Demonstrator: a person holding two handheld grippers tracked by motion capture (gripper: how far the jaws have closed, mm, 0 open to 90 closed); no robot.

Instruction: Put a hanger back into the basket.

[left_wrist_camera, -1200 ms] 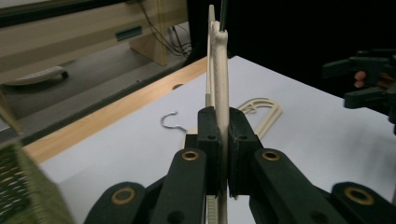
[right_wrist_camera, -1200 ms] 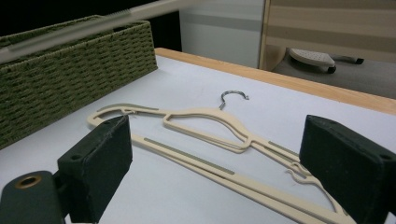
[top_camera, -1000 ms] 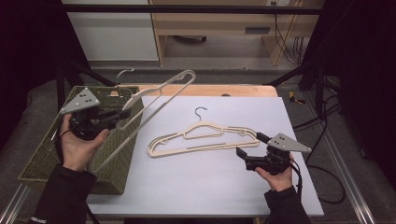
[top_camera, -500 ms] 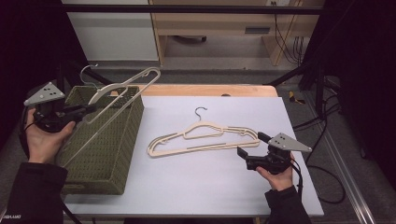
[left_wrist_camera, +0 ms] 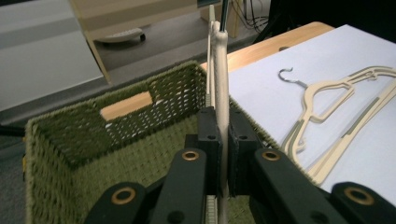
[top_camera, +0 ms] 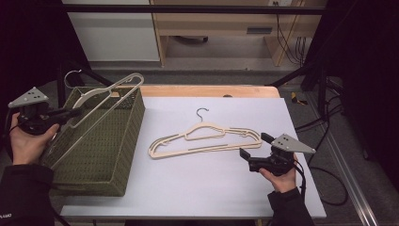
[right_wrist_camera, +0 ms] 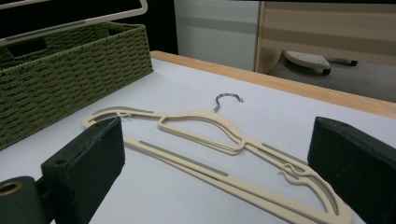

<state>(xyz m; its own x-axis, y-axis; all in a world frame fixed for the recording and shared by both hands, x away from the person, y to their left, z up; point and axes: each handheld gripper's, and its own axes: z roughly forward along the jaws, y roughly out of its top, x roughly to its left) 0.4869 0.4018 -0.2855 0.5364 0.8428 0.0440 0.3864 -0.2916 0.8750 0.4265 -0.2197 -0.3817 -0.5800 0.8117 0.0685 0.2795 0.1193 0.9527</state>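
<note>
Left gripper (top_camera: 70, 113) clamped on the cream slim plastic hanger (top_camera: 101, 110), held tilted above the olive woven basket (top_camera: 120, 181) at nine o'clock; right gripper (top_camera: 244, 153) released; best lowered flat inside the rim before letting go.
</note>
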